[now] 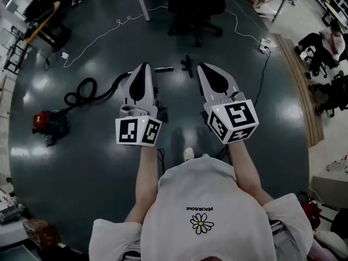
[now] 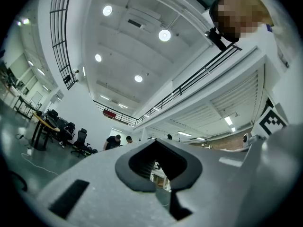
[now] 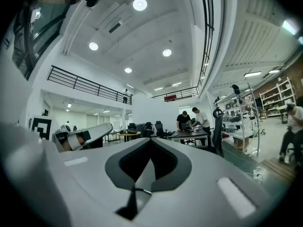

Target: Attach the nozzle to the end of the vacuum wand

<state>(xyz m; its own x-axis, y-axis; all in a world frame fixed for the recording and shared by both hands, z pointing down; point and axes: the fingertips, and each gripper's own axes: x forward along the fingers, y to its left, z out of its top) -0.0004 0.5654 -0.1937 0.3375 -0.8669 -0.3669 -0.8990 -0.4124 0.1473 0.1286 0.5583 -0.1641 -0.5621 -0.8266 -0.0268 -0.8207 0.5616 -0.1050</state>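
Both tongs are closed and empty. The left tongs (image 1: 144, 67) and right tongs (image 1: 202, 67) are held out side by side at the centre of the head view, above the floor (image 1: 98, 162). Beyond their tips, at upper centre, lies a short dark tube (image 1: 163, 68), probably the wand's end, its long axis left-right. Just right of it is a black piece (image 1: 187, 66), probably the nozzle, nearer the right tongs. The hose (image 1: 87, 91) from the red vacuum (image 1: 46, 125) vanishes behind the left tongs. Both parts are too small to be sure of, and neither gripper view shows them.
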